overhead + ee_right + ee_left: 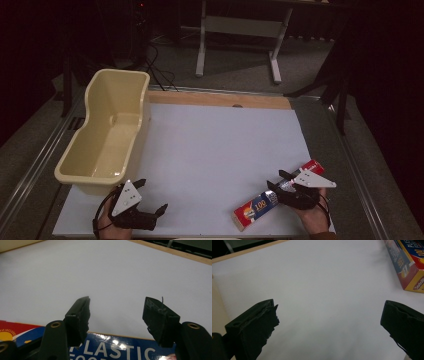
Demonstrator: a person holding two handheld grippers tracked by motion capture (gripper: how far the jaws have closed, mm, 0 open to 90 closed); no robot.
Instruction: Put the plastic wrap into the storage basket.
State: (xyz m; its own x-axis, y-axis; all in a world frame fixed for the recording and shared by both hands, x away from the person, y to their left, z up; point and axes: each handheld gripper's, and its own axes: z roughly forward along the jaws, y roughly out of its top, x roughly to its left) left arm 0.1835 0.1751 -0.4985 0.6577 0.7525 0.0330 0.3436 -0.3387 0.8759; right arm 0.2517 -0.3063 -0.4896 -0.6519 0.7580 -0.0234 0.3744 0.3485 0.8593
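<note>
Hovering over the near right part of the white table, the right gripper sat above the plastic wrap box, a long red, blue and yellow carton lying flat and slanted, one end near the table's front edge and the other running up to the right under the gripper. In the right gripper view its jaws stood well apart, with the box's blue face (the word "PLASTIC" readable on it) lying below and behind the tips; the pads pressed on nothing, and bare table showed through the gap between them. Whether the jaws touched the carton could not be told.

At the near left, the left gripper rested in the person's hand, its jaws spread wide and empty over the table, with the box's end well off to its right in the left gripper view. Just beyond it stood the cream plastic tub, long and empty, along the table's left edge
</note>
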